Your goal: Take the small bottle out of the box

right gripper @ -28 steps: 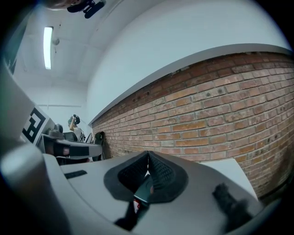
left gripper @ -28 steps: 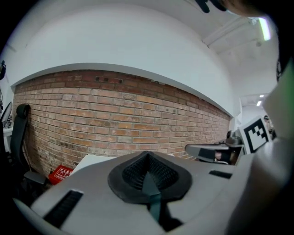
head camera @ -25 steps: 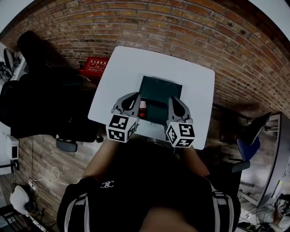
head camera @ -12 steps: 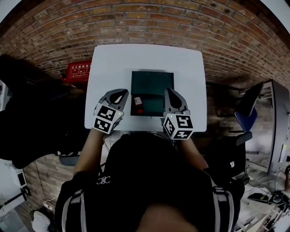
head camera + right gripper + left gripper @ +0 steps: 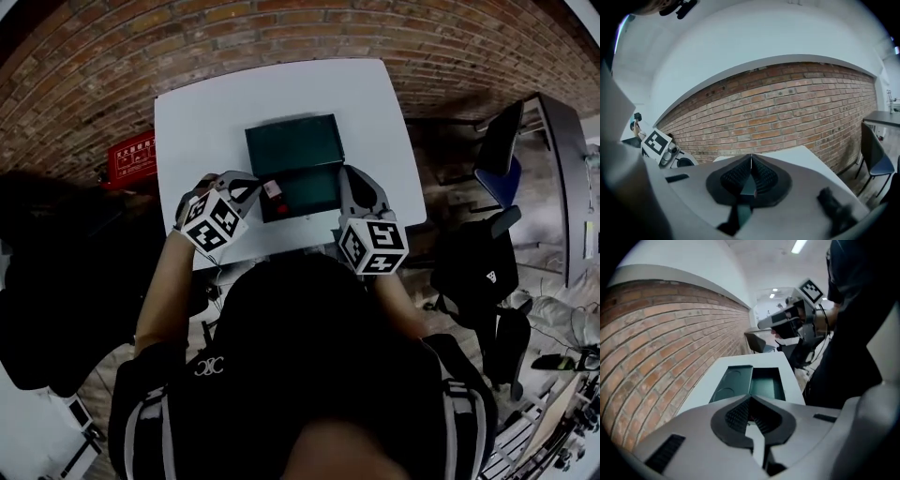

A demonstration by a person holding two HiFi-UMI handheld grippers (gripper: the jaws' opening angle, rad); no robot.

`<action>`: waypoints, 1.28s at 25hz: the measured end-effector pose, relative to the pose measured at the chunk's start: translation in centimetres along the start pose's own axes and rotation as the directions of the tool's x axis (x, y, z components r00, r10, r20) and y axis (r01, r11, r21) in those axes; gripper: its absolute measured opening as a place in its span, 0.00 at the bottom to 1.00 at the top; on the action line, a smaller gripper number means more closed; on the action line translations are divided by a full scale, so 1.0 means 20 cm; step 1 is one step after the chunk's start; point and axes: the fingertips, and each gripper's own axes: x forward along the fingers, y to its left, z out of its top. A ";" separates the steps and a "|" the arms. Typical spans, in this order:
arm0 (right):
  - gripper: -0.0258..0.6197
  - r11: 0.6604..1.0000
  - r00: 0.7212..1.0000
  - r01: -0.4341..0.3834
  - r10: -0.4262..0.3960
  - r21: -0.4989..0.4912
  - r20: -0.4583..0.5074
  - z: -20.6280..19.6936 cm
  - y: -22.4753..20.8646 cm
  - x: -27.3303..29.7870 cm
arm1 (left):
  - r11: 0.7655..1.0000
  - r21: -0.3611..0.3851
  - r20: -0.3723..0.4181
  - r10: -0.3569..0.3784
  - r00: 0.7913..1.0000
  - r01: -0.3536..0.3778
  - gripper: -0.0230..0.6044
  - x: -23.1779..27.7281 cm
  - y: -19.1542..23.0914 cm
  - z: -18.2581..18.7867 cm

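— So, where is the small bottle (image 5: 273, 190)?

— Near the middle of the head view, inside the box (image 5: 309, 186), at the left end of its open lower half. One end of it is red. Whether it stands or lies, I cannot tell.

— And the box itself?

— It is dark green and sits on a white table (image 5: 187, 122). Its lid (image 5: 291, 145) is swung open just above it in the frame, toward the brick wall (image 5: 94, 56).

— The left gripper (image 5: 251, 185)?

— It is just left of the bottle, by the box's left edge. Whether they touch is unclear. In its own view the jaws are pressed together with nothing between them.

— The right gripper (image 5: 350, 173)?

— It is at the box's right edge, and its jaws are also pressed together and empty. Its own view looks toward the bricks.
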 end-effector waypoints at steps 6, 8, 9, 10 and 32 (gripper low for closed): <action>0.09 0.996 0.996 0.088 -0.088 0.024 -0.008 -0.05 -0.08 -0.12 | 0.957 0.243 -0.123 -0.130 0.984 0.157 0.04 0.14 -0.11 -0.06; 0.09 0.993 0.994 0.111 -0.111 0.031 -0.009 -0.07 -0.11 -0.16 | 0.928 0.304 -0.158 -0.173 0.972 0.215 0.04 0.18 -0.16 -0.07; 0.09 0.992 0.993 0.121 -0.121 0.032 -0.009 -0.08 -0.11 -0.18 | 0.911 0.338 -0.178 -0.186 0.966 0.237 0.04 0.20 -0.18 -0.08; 0.09 0.991 0.991 0.132 -0.132 0.033 -0.011 -0.08 -0.11 -0.19 | 0.892 0.371 -0.197 -0.196 0.961 0.258 0.04 0.21 -0.19 -0.09; 0.09 0.966 0.968 0.252 -0.250 0.057 -0.035 -0.17 -0.20 -0.34 | 0.409 0.679 -0.575 -0.219 0.788 0.609 0.31 0.48 -0.36 -0.25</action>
